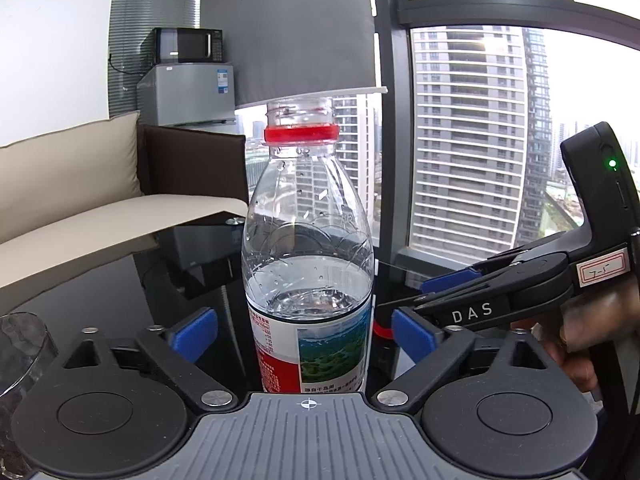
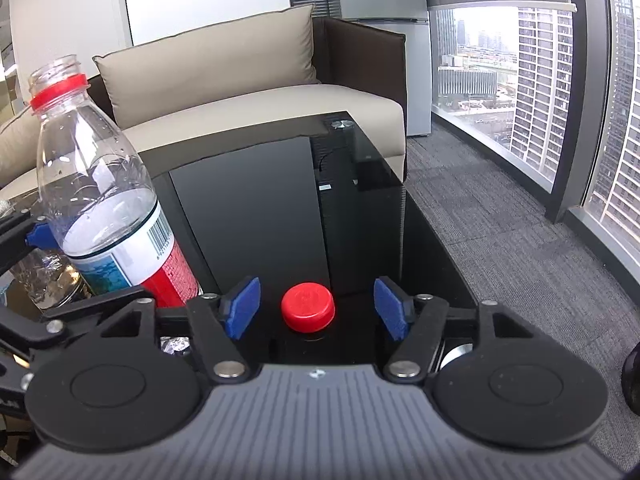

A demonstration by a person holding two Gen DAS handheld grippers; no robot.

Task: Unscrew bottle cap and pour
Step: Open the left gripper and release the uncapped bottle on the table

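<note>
Both your tools are gaping empty: left tool (image 1: 304, 334) straddling the uncapped water bottle (image 1: 307, 248), right tool (image 2: 316, 310) flanking the red cap (image 2: 307, 306) on the surface (image 2: 248, 216).

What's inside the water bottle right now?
Clear water fills the bottle to just above its label, with droplets on the empty upper walls. The label hides whatever is lower down.

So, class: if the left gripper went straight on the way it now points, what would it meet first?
Most likely the water bottle. It stands uncapped, directly ahead between the left gripper's open pads, neither pad touching it.
</note>
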